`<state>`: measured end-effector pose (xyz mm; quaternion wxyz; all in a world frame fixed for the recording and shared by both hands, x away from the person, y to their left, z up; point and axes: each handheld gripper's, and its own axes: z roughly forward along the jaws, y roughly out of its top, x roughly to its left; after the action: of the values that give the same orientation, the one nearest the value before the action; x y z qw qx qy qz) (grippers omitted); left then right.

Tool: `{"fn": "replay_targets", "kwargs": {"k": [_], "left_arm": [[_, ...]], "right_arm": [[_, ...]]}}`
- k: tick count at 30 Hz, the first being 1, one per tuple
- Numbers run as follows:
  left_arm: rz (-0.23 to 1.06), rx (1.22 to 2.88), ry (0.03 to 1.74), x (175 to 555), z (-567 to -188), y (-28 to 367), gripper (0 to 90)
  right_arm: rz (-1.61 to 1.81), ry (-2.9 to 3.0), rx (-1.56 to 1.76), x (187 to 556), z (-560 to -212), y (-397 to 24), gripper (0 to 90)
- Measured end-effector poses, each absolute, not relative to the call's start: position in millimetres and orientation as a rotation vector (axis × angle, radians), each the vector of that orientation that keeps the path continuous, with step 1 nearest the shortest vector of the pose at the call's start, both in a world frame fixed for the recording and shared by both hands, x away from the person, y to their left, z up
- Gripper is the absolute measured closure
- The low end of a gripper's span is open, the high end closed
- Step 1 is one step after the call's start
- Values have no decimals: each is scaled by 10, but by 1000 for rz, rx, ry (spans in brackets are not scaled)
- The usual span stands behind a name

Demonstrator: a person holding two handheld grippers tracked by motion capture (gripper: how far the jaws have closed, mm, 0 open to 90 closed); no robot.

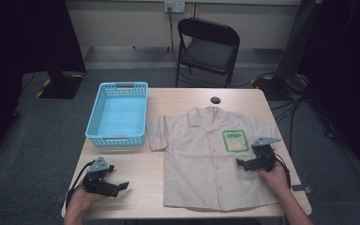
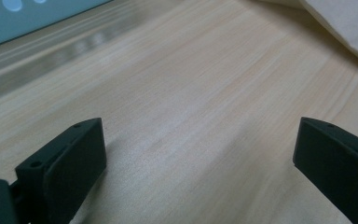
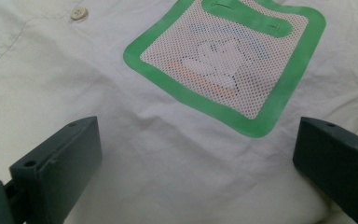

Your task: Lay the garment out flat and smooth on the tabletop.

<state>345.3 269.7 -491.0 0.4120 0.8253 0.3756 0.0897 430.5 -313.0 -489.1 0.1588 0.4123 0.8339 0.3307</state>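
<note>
High view is showing a wooden table [image 1: 178, 96] with a blue basket [image 1: 119, 114] sitting near its far left corner, and the left gripper [image 1: 122, 187] hovering over bare wood near the front left corner with its jaws spread apart. A beige shirt [image 1: 201, 164] is lying flat, buttoned and face up, across the middle and right of the table. The right gripper [image 1: 240, 164] is hanging over the shirt just beside its green-edged mesh pocket [image 1: 235, 140] toward the right edge, jaws wide apart, gripping nothing.
</note>
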Motion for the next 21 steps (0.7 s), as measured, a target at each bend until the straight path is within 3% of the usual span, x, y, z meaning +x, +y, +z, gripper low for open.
{"fn": "replay_targets", "kwargs": {"k": [14, 21], "left_arm": [[249, 2111, 961, 3443, -4917, 2733, 18], [343, 2207, 923, 3431, -4926, 2713, 0]], "right_arm": [[946, 2384, 1178, 4305, -4891, -3129, 3], [946, 2384, 1178, 4305, -4891, -3130, 3]]}}
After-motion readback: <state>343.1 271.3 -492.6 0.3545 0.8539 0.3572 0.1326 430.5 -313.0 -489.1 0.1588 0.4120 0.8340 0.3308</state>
